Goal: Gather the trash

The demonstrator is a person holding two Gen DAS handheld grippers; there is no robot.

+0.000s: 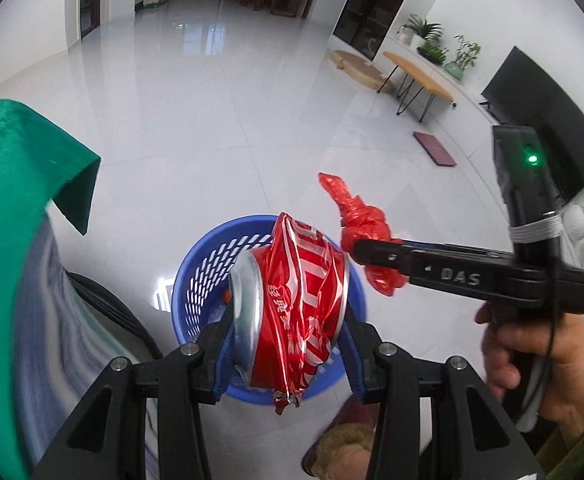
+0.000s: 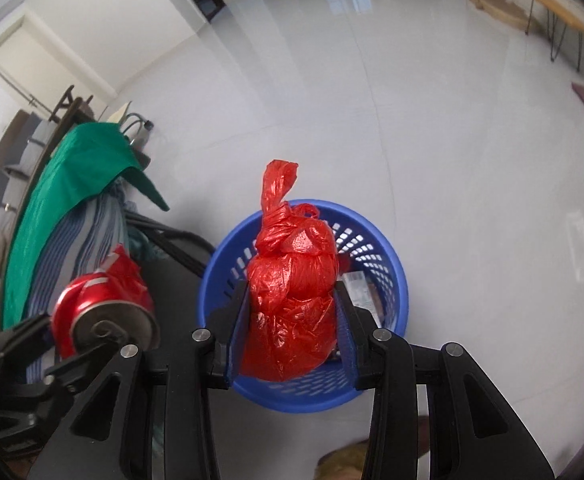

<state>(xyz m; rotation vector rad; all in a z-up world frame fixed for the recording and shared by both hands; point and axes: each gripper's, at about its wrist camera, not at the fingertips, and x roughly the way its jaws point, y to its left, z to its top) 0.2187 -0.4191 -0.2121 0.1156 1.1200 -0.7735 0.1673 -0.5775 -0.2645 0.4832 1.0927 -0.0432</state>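
Left gripper (image 1: 287, 336) clamped on a crushed red can (image 1: 292, 308) above the blue basket (image 2: 392, 292), right gripper (image 2: 292, 320) beside it — pinching a knotted red bag (image 2: 292, 300) over the basket's mouth.

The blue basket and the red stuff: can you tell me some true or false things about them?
1. The left gripper holds a crushed red can. True.
2. The right gripper is open and holds nothing. False: it is shut on a knotted red plastic bag.
3. The blue basket stands on the floor. True.
4. The basket is solid with no holes. False: its wall has rows of slots.
5. The can already lies inside the basket. False: it sits between the left gripper's fingers, above the basket.
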